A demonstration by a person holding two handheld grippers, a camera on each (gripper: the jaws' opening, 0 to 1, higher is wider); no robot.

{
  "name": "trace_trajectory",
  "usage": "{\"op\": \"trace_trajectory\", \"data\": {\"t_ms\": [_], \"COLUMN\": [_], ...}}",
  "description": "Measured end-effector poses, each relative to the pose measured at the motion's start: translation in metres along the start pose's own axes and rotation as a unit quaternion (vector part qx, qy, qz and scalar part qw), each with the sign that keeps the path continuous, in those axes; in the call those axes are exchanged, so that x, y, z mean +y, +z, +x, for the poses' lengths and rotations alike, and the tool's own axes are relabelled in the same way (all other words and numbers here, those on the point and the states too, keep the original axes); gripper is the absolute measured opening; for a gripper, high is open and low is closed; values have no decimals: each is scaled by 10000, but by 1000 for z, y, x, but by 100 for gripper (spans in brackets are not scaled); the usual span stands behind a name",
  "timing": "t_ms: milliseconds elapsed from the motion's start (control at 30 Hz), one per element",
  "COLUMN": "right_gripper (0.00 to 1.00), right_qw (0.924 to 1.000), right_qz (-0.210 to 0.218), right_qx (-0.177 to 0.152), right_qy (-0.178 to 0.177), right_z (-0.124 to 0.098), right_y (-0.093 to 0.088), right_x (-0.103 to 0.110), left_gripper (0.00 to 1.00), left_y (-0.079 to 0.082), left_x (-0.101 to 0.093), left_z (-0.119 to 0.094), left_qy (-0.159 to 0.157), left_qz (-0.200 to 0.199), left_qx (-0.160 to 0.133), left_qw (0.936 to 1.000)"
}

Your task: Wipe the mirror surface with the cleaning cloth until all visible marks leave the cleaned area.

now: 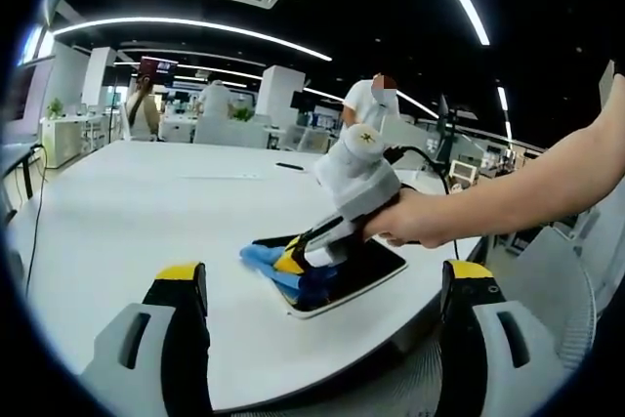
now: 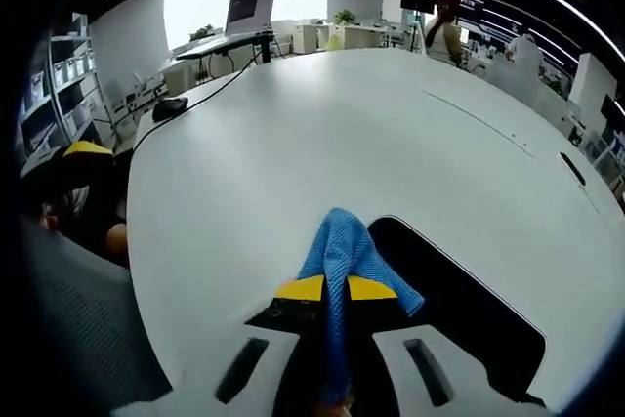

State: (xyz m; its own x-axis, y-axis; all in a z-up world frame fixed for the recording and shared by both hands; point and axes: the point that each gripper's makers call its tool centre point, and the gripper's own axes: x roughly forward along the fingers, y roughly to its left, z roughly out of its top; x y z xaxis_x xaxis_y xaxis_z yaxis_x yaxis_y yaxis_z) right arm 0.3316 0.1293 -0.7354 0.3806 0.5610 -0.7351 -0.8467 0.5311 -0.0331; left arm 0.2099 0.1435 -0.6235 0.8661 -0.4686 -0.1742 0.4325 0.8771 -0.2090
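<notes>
Mirror (image 1: pixel 366 271) lies flat near the white table's (image 1: pixel 146 212) edge, dark face up. Right gripper (image 2: pixel 335 288) has its jaws pinching the blue cleaning cloth (image 2: pixel 342 246), pressing it on the mirror's corner. A hand (image 1: pixel 415 220) holds that gripper. Left gripper (image 1: pixel 327 285) hangs back over the table edge, jaws spread, nothing between them.

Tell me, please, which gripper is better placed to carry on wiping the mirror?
The right gripper: its jaws are shut on the blue cloth, which already rests at the mirror edge. The left gripper is open, holds nothing, and hangs back off the mirror.
</notes>
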Motion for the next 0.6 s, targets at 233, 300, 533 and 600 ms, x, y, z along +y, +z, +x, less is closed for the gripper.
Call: {"op": "trace_trajectory", "data": {"t_ms": [233, 300, 533, 600], "right_gripper": [0, 0, 0, 0], "right_qw": [9999, 10000, 9999, 9998], "right_qz": [-83, -39, 84, 138], "right_qx": [54, 54, 66, 66], "right_qy": [-37, -51, -133, -152], "right_z": [-5, -6, -14, -16], "right_y": [-7, -9, -19, -21], "right_x": [-10, -13, -23, -27], "left_gripper": [99, 99, 99, 99], "left_y": [0, 0, -1, -1], "left_x": [0, 0, 0, 0], "left_z": [0, 0, 0, 0], "left_qy": [6, 4, 4, 4], "left_qz": [0, 0, 3, 4], "left_qx": [-2, 4, 20, 20], "left_qw": [10000, 10000, 10000, 10000]}}
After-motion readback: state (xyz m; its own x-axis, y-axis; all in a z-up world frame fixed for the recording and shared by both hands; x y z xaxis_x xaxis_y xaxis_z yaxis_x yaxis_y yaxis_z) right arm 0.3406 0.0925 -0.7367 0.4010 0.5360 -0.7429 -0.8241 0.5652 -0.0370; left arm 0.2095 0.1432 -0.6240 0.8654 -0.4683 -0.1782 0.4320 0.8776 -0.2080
